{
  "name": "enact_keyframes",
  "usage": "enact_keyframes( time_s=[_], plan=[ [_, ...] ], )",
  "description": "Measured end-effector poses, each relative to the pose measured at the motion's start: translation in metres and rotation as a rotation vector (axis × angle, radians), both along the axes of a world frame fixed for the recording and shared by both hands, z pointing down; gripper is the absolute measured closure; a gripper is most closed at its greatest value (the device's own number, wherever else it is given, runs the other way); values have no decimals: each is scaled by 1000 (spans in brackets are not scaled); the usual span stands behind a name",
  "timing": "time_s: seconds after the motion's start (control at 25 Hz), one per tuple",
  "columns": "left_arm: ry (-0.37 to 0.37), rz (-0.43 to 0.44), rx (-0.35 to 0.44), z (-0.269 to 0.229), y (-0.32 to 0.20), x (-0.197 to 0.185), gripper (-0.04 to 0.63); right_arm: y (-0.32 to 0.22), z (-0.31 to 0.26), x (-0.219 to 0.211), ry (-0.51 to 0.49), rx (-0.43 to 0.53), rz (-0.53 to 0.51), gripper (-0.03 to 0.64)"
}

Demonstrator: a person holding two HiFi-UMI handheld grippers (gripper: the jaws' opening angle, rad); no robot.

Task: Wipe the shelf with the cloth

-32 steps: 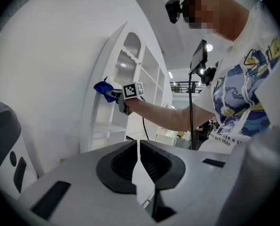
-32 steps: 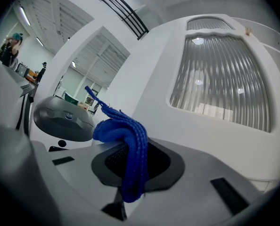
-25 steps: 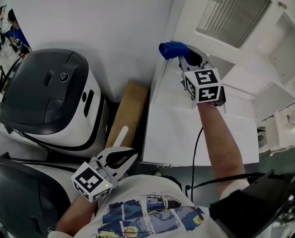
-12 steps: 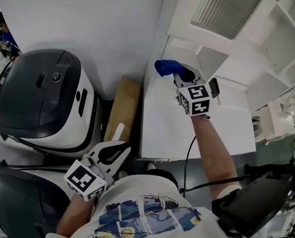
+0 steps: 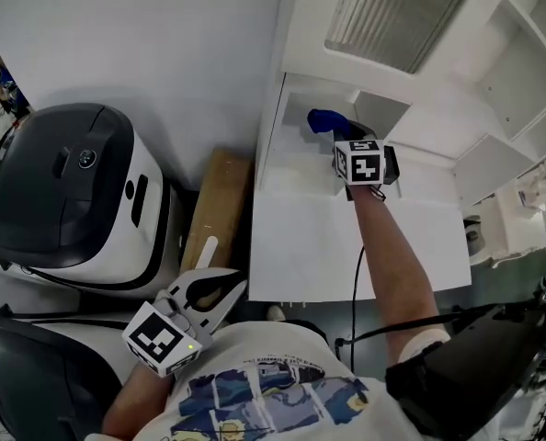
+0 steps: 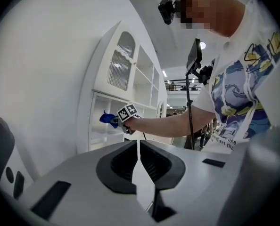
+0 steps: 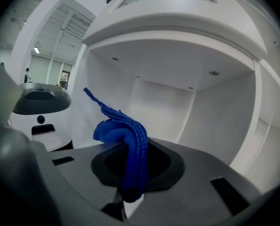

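Grey plastic jaws of the left gripper [image 5: 229, 289] stand nearly together with only a thin slit between them and nothing in it (it is held low, close to the person's printed shirt [image 5: 273, 398]). Just beyond it a tan board [image 5: 214, 211] leans between a black-and-white machine [image 5: 71, 191] and the white cabinet. The person's right forearm reaches across the cabinet's flat white counter [image 5: 301, 246] into the open compartment above it. There the right gripper [image 5: 343, 136] is clamped on the blue cloth [image 5: 323, 120], which bunches up out of the jaws with one corner sticking up to the left. The cloth is inside the shelf [image 5: 293, 159] compartment, in front of its white back wall [image 7: 163, 105]; whether it touches the shelf board I cannot tell.
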State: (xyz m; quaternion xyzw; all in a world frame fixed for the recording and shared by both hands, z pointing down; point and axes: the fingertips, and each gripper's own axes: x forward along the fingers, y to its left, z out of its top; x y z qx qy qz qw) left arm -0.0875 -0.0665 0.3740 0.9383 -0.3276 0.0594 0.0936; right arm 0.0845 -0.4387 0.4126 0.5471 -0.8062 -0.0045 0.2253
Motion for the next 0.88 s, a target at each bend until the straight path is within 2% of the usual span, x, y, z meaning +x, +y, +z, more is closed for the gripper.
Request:
enact_keyframes(
  time_s=[0.48,0.88],
  plan=[
    [-22,-53,-27,3,-29,7,566,-82,40,45,-51,-162,295,549],
    [-30,-90,-36,5,-39,-3,566,-131,65,52,-49,-240,358,549]
  ],
)
